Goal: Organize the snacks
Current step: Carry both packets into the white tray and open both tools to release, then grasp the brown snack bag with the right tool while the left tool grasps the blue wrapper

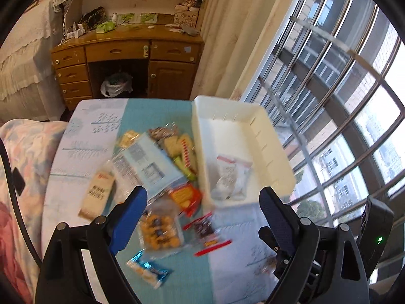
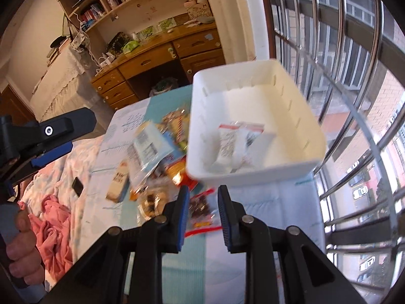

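Observation:
A white plastic bin (image 1: 276, 149) (image 2: 311, 129) stands on a small table with a blue and white cloth (image 1: 83, 136), by the window. Clear zip bags with red strips (image 1: 231, 174) (image 2: 238, 144) lie inside it. A pile of snack packets (image 1: 162, 157) (image 2: 154, 152) lies left of the bin. A red-edged packet (image 1: 206, 230) (image 2: 200, 210) lies nearest. My left gripper (image 1: 203, 202) is open wide and empty, above the near packets. My right gripper (image 2: 203, 195) is partly open and empty, just above the red-edged packet, in front of the bin.
A wooden desk with drawers (image 1: 126, 60) (image 2: 157, 65) and shelves stands behind the table. A bed with floral bedding (image 1: 22, 167) and pink cloth (image 2: 53, 230) lies to the left. A barred window (image 1: 341, 101) runs along the right. The left gripper (image 2: 45, 136) shows in the right wrist view.

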Tool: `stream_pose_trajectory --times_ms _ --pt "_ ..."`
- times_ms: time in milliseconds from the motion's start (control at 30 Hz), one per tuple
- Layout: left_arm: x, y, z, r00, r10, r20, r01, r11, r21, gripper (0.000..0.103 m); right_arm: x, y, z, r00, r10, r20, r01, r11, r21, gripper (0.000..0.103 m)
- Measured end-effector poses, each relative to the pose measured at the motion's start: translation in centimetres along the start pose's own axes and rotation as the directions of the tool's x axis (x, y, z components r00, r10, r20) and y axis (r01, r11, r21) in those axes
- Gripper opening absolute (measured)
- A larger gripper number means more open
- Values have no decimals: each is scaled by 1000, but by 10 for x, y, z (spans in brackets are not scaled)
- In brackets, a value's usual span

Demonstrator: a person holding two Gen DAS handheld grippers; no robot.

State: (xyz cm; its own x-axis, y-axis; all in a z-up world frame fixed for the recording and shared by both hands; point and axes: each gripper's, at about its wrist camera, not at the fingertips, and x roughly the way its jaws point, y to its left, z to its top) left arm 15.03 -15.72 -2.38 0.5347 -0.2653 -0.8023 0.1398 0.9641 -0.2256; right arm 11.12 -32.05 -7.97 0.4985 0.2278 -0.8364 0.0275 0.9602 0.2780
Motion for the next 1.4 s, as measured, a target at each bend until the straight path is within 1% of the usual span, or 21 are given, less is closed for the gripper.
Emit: stream_pose_trajectory --times_ms 133,267,333,367,567,633,767,933,1067,1167,1200,1333,1367,1400 --pt "-4 16 -17 998 51 -46 -49 998 31 90 6 10 -20 1000 14 -28 -13 999 43 27" --pt "-5 33 -28 993 77 -94 -74 996 44 90 7 17 -41 999 20 -35 -16 995 103 28" --pt "-4 40 -33 990 87 -115 -79 994 68 90 8 19 -51 999 14 -33 -10 989 145 34" --pt "-4 43 -35 988 90 -122 -81 993 81 90 9 20 -54 999 11 -32 -5 987 161 34" --pt "-1 55 -52 979 94 -184 -65 986 155 90 12 19 -87 998 -21 -52 36 952 302 38" --pt "4 58 -59 972 93 -215 -55 982 179 90 11 16 -94 998 -37 -50 52 939 339 42" --pt "17 59 -71 958 98 -268 -34 972 234 90 9 9 -110 996 -83 -41 93 906 414 44" --pt "40 56 -89 937 104 -333 0 954 298 90 8 -7 -126 986 -160 -41 160 867 471 49" --pt "62 54 -103 918 108 -381 26 944 330 90 9 -27 -136 968 -249 -37 232 825 515 55" --pt "83 54 -113 899 115 -422 42 938 345 90 10 -44 -143 947 -319 -43 291 789 541 60" --pt "93 54 -117 890 119 -440 48 935 351 90 10 -50 -145 941 -337 -44 305 779 549 62" --pt "123 53 -129 863 139 -485 67 921 384 90 14 -73 -152 907 -417 -64 374 726 577 76" --pt "130 52 -131 857 148 -495 70 916 395 90 14 -79 -154 903 -424 -65 379 718 584 76" --pt "140 52 -135 842 175 -510 64 906 417 90 17 -85 -155 899 -432 -69 385 710 590 76"
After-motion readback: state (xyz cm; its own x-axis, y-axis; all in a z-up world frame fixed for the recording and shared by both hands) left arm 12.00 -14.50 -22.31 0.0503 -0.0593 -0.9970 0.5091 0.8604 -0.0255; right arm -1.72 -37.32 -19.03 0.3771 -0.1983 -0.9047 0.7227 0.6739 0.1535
